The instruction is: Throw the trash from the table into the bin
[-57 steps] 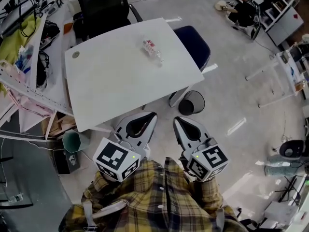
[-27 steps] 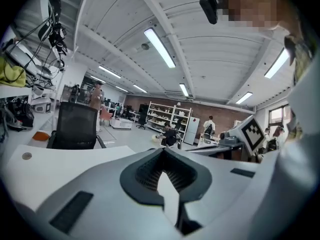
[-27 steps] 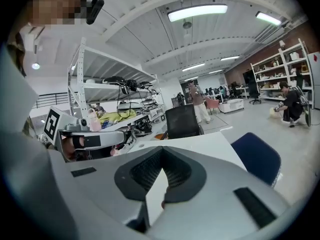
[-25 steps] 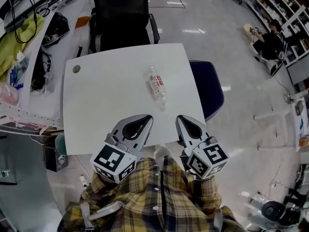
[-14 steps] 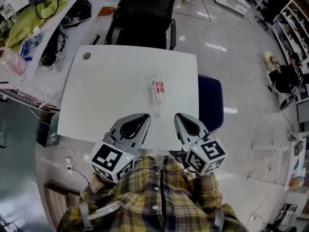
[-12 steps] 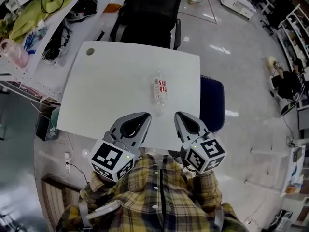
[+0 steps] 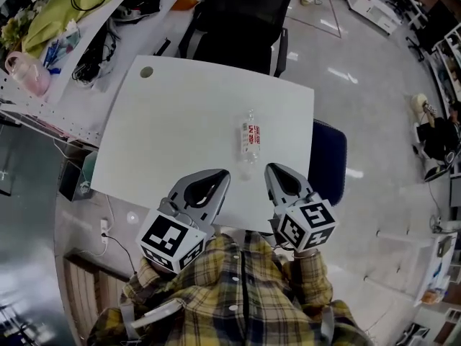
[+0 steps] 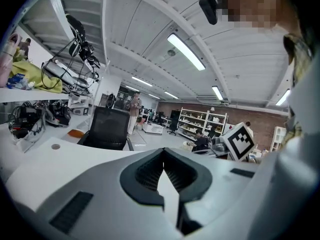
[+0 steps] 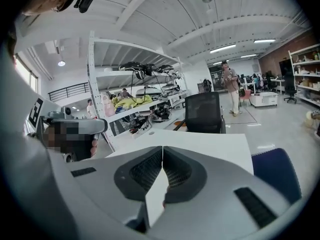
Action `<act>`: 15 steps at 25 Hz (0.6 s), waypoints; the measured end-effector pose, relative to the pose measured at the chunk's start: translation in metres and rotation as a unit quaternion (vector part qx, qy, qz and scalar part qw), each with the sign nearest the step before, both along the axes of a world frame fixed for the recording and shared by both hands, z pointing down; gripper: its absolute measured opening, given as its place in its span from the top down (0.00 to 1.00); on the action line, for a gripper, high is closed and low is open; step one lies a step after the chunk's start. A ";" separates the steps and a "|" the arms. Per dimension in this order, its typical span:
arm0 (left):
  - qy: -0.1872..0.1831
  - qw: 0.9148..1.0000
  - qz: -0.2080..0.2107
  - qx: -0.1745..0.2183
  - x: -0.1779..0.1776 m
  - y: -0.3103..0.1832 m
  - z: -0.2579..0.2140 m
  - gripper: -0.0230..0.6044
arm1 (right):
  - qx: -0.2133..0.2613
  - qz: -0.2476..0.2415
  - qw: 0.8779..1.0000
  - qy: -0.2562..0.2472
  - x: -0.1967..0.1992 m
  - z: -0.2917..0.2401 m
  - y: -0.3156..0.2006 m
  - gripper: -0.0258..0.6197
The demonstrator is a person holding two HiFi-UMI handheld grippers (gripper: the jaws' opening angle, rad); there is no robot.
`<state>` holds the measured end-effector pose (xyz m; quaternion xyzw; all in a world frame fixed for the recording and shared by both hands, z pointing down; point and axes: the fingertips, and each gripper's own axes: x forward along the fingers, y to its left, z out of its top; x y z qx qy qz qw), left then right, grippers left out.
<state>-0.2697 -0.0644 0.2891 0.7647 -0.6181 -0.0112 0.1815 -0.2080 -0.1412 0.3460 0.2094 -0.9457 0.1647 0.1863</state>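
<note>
A clear plastic bottle with a red-and-white label (image 7: 250, 137) is seen lying on its side on the white rectangular table (image 7: 166, 128), toward the table's right half and just beyond the tips of both grippers. The left gripper (image 7: 219, 174) and the right gripper (image 7: 273, 169) are held over the near edge, each with its jaws pressed together and nothing between them. A black mesh office chair (image 7: 241, 13) is set at the far side.
</note>
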 end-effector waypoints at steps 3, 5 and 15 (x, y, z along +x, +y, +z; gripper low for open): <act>0.001 1.000 0.006 0.002 -0.007 -0.010 -0.001 0.95 | -0.006 0.006 1.000 0.007 -0.007 0.006 -0.009 0.96; 0.002 1.000 0.009 0.002 -0.012 -0.016 0.001 0.95 | -0.007 0.010 1.000 0.012 -0.010 0.011 -0.015 0.96; 0.010 1.000 0.017 -0.015 -0.029 -0.036 0.013 0.95 | -0.038 0.016 0.999 0.034 -0.023 0.035 -0.040 0.87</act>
